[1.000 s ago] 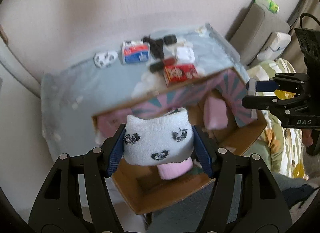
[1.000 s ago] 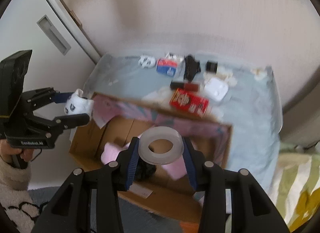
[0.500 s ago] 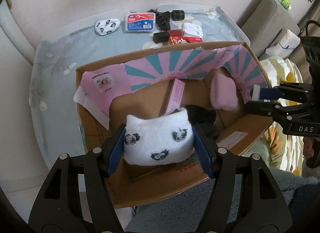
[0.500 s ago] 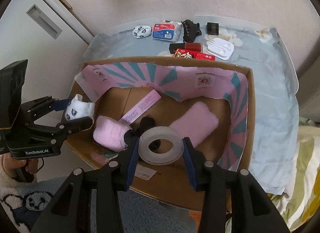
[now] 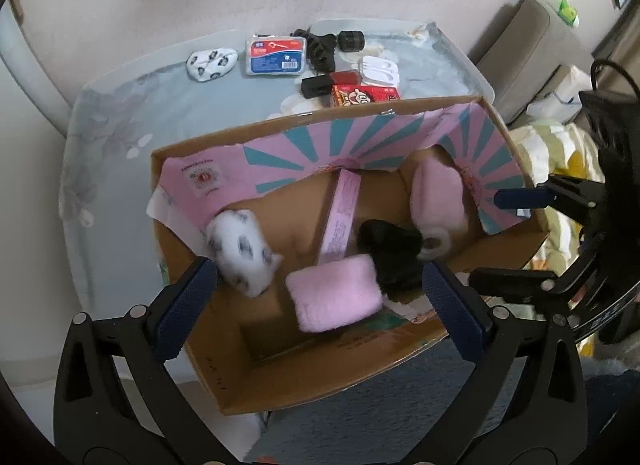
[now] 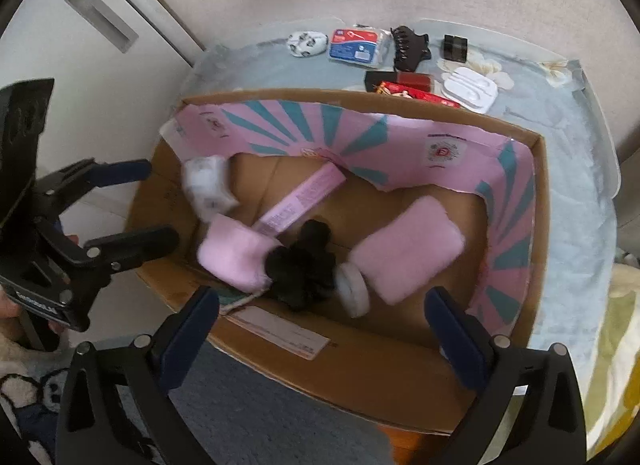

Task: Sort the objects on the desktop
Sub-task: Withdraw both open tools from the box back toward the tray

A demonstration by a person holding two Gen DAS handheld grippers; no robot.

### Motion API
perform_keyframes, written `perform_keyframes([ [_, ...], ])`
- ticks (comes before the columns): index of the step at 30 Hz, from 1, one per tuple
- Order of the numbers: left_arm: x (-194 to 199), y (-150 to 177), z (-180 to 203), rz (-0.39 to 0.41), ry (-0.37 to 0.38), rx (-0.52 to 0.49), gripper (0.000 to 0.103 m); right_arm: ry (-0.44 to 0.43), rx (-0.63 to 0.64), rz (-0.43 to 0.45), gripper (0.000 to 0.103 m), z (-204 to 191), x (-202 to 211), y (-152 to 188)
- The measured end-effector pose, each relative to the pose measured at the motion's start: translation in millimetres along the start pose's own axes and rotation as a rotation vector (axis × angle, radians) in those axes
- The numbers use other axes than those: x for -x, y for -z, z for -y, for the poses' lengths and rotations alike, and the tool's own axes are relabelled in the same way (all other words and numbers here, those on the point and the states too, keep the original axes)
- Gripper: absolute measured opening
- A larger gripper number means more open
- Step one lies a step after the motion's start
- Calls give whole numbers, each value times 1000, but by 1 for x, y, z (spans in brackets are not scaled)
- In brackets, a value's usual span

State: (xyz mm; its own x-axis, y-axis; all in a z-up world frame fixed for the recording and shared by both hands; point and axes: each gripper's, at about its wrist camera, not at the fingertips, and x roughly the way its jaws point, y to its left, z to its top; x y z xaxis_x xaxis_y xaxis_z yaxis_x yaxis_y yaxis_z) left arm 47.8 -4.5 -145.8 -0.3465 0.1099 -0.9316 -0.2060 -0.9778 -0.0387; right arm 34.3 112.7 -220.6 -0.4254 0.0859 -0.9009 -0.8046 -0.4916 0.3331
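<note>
An open cardboard box (image 5: 320, 385) (image 6: 360, 377) with a pink-and-teal lining lies under both grippers. My left gripper (image 5: 320, 305) (image 6: 160, 203) hangs over its near left part; its jaws are opening with nothing between the pads. The white panda-print sock (image 5: 240, 251) (image 6: 208, 185), blurred, lies loose in the box's left corner. My right gripper (image 6: 320, 333) (image 5: 516, 237) is also opening and holds nothing. The clear tape roll (image 6: 352, 285) (image 5: 434, 243) stands on edge on the box floor beside a black fluffy thing (image 6: 302, 265).
Also in the box are two pink fluffy pieces (image 6: 234, 255) (image 6: 408, 249) and a long pink carton (image 6: 304, 199). On the blue-covered table (image 5: 120, 137) behind it lie a second panda sock (image 5: 210, 63), a blue-red case (image 5: 276, 55), a black hair claw (image 6: 410, 43), a red carton (image 5: 364, 95) and a white case (image 6: 472, 89).
Both grippers have spread their jaws and let go. The sock has dropped into the box's left corner, and the tape roll has dropped next to the black thing.
</note>
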Motion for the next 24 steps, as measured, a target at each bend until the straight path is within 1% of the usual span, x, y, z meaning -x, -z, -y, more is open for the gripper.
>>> perform_keyframes([
  [1,1,0,1,1,-9,-7,103,-5,-12,2,103,1,1,-1],
  [3,1,0,2,-1,1,-14,103,4,-21,14,102,3,4,-2],
  [7,4,0,0,-9,61,6,103,11,-28,43,102,5,11,-3],
  [15,17,-3,-2,22,62,11,103,-41,-78,125,102,11,26,-6],
  [17,21,-5,-4,32,60,11,103,-90,-115,120,102,15,28,-7],
  [19,25,-9,-5,41,56,9,103,-158,-168,75,103,20,28,-10],
  [20,28,-11,-6,51,52,7,103,-173,-183,84,103,22,31,-10],
  [22,34,-15,-8,65,49,1,103,-162,-165,130,103,21,43,-12],
  [24,42,-23,-11,84,35,-8,103,-105,-126,150,103,18,55,-19],
])
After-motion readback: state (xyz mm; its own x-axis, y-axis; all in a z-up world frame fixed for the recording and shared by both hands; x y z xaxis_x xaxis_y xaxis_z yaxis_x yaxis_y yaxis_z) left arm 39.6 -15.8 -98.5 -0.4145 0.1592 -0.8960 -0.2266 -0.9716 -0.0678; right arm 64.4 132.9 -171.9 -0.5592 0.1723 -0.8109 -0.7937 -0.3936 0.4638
